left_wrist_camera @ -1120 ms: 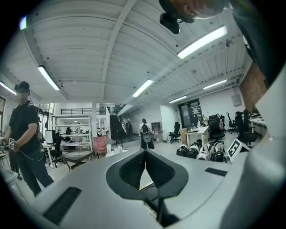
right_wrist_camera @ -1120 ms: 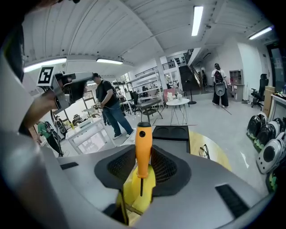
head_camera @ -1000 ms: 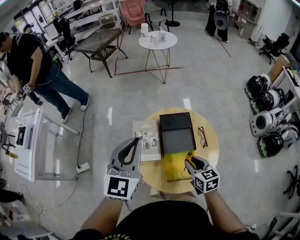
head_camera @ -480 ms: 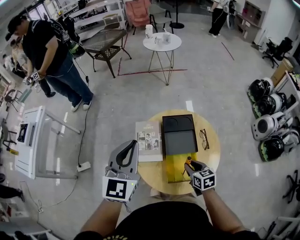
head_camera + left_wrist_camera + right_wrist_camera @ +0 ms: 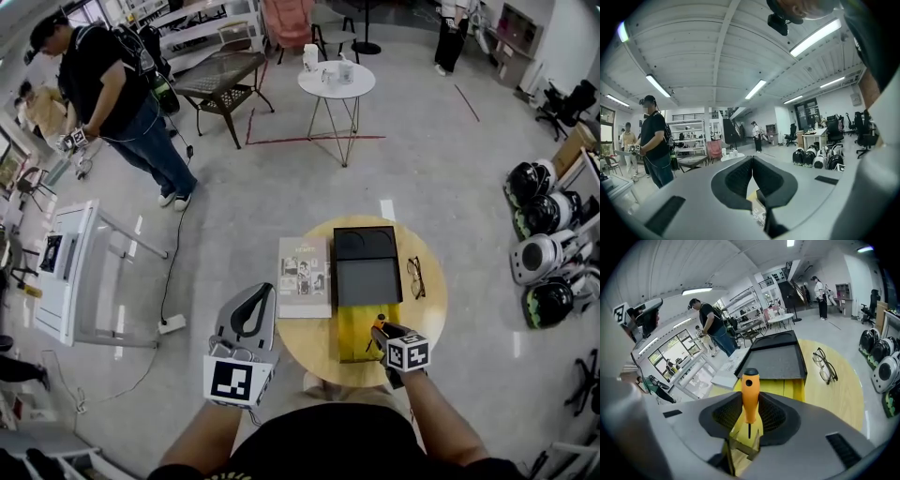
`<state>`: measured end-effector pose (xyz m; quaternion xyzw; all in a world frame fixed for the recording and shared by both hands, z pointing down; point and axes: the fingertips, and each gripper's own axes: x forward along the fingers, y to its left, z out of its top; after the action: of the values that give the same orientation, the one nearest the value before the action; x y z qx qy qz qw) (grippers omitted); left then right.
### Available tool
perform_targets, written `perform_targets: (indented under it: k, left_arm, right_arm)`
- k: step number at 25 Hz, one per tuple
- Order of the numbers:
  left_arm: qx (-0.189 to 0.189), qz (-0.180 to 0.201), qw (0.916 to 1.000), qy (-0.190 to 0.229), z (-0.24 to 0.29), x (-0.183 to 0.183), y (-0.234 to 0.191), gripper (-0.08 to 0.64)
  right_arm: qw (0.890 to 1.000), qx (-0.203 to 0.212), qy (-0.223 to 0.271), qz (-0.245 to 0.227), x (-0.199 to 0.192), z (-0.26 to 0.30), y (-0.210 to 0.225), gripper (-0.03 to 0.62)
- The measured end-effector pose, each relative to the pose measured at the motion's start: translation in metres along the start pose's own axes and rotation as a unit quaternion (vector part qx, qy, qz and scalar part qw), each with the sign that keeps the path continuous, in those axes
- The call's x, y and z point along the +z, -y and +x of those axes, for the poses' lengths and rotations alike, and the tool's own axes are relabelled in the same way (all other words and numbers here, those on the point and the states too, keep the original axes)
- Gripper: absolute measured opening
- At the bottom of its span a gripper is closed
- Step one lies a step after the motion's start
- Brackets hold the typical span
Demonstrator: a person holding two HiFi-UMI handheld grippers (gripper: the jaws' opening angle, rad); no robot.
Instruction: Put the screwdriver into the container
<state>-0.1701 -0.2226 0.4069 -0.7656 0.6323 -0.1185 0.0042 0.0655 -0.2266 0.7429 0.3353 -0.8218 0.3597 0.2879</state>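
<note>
Right tool (image 5: 750, 416) pinches the orange screwdriver (image 5: 750, 389) by its handle, over the yellow container (image 5: 356, 330), likely for dropping in; left tool (image 5: 752, 163) pressed together, empty.

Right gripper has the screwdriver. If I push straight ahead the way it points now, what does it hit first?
Most likely the yellow container, just ahead of and below the right gripper, with the screwdriver leading. If it passes over that, the black tray behind comes next. Height is hard to judge.

Glossy plastic screwdriver (image 5: 750, 397), wooden table (image 5: 427, 323)
</note>
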Motion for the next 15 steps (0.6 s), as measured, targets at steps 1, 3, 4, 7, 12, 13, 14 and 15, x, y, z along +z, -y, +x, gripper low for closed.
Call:
perform_targets:
  k: [1, 3, 4, 7, 12, 13, 14, 15]
  left_arm:
    - [0.001, -0.001, 1.0000, 0.000, -0.002, 0.000, -0.001, 0.017]
    - [0.004, -0.003, 1.0000, -0.004, -0.007, -0.003, -0.002, 0.017]
    - [0.006, 0.000, 0.9999, -0.010, -0.009, -0.006, -0.004, 0.017]
    - [0.011, 0.001, 0.9999, -0.010, -0.013, -0.009, -0.006, 0.017]
    - [0.011, 0.004, 0.9998, -0.013, -0.016, -0.011, -0.006, 0.017]
    - [0.010, 0.003, 0.9999, -0.012, -0.016, -0.011, -0.006, 0.017]
    - [0.009, -0.001, 0.9999, -0.012, -0.015, -0.011, -0.005, 0.017]
    - [0.008, -0.004, 0.9999, -0.012, -0.015, -0.010, -0.004, 0.017]
  right_arm:
    - [1.000, 0.000, -0.003, 0.002, -0.002, 0.002, 0.001, 0.121]
    - [1.000, -0.001, -0.006, 0.006, -0.005, 0.007, 0.004, 0.121]
    - [1.000, -0.001, -0.008, 0.009, -0.006, 0.010, 0.005, 0.121]
    - [1.000, 0.000, -0.014, 0.026, -0.011, 0.021, 0.010, 0.121]
    - [0.999, -0.010, -0.026, 0.045, -0.019, 0.035, 0.020, 0.121]
    - [0.998, -0.013, -0.027, 0.049, -0.018, 0.037, 0.021, 0.121]
    - [0.998, -0.016, -0.026, 0.054, -0.016, 0.038, 0.022, 0.121]
    - [0.998, -0.019, -0.026, 0.060, -0.015, 0.038, 0.023, 0.121]
